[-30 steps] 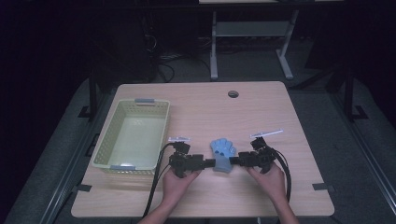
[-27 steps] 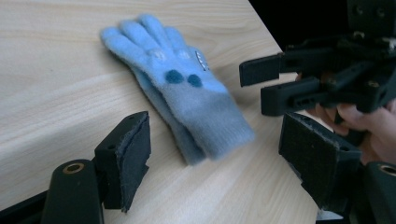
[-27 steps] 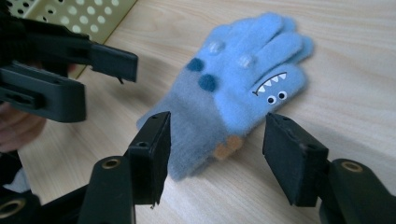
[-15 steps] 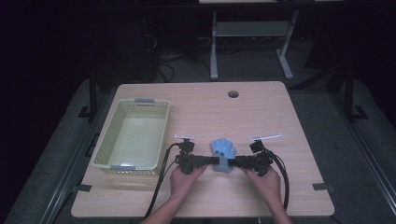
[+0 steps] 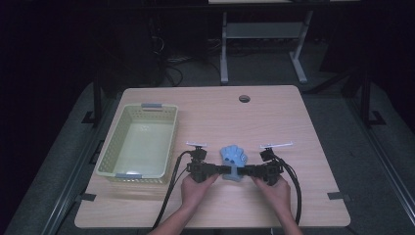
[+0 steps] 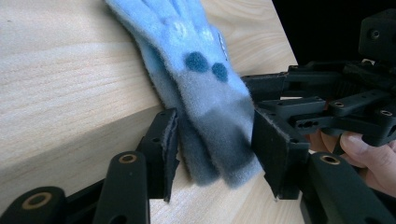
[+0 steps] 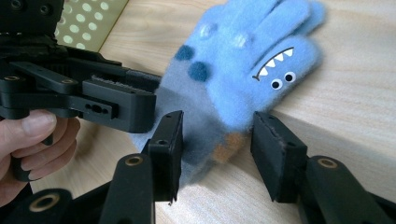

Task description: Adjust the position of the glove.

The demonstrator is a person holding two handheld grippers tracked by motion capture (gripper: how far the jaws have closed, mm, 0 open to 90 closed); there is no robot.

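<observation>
At the left of the wooden table (image 5: 293, 122) sits a pale green mesh basket (image 5: 110, 156), empty as far as I can see, well apart from the action. Just right of it, the left gripper (image 5: 222, 170) reaches in toward the cuff of a small blue glove (image 5: 233, 159), which lies flat near the front edge of the table, fingers pointing away from the person. In the left gripper view its jaws stand partly open on either side of the grey cuff (image 6: 219, 140), one pad close against the fleece and the other just off it; nothing is clamped yet. The glove in the right gripper view shows a little monster face (image 7: 275, 70) with teeth and eyes. The right gripper (image 5: 247, 171) comes from the other side, jaws likewise partly apart around the cuff corner, not pinching.

My worry is the crowding: both tools aim at the same narrow cuff, and their tips sit nearly touching, so one could nip the other's jaw instead of cloth. The fleece is soft and doubled, so a shallow bite may catch one layer only and slip. A pull from both sides could just stretch it.

The tabletop is light wood grain with a cable hole (image 5: 244, 99) near the far edge. The room beyond is dark, with a metal stand (image 5: 262, 34) and loose cables on the floor.
</observation>
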